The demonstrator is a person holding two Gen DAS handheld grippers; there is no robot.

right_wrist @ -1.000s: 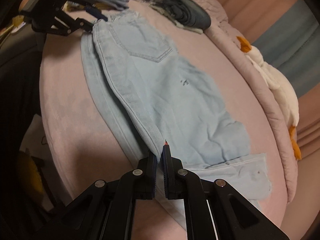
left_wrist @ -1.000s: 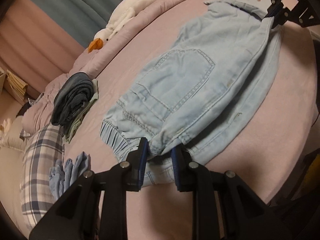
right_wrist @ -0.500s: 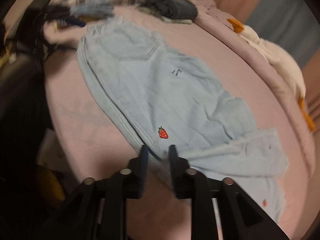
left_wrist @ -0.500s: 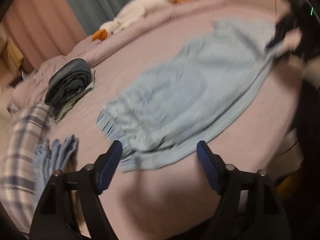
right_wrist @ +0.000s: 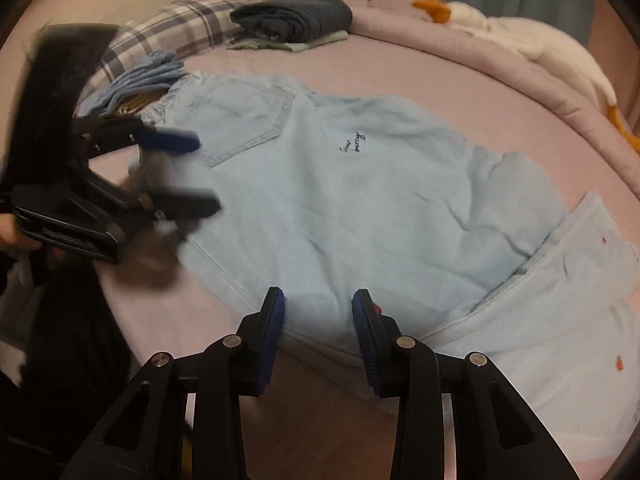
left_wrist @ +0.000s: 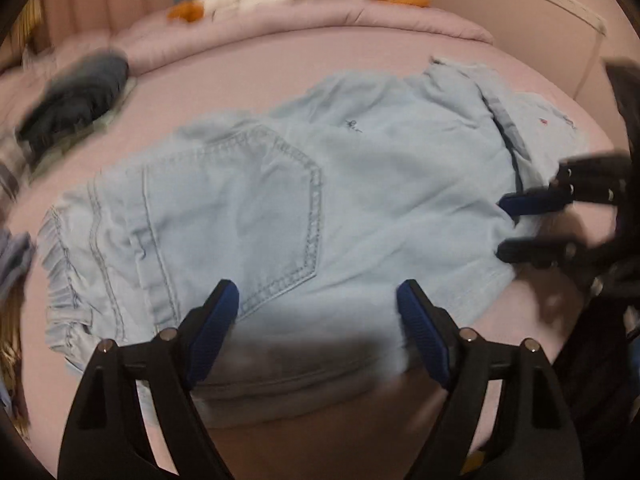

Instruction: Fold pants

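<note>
Both the left gripper (left_wrist: 318, 300) and right gripper (right_wrist: 318, 306) have just opened, empty, over the pants' (right_wrist: 360, 200) near edge.

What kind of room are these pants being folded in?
Most likely a bedroom: the pants lie on a pink bed with a plaid pillow, a plush goose and curtains behind.

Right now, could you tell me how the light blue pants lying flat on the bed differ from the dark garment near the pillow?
The light blue pants are pale denim; the dark garment is navy or charcoal. The pants lie spread out across the pink sheet; the dark garment is folded into a compact bundle. The pants lie directly on the sheet; the dark garment sits on a pale green item. Neither is held.
</note>
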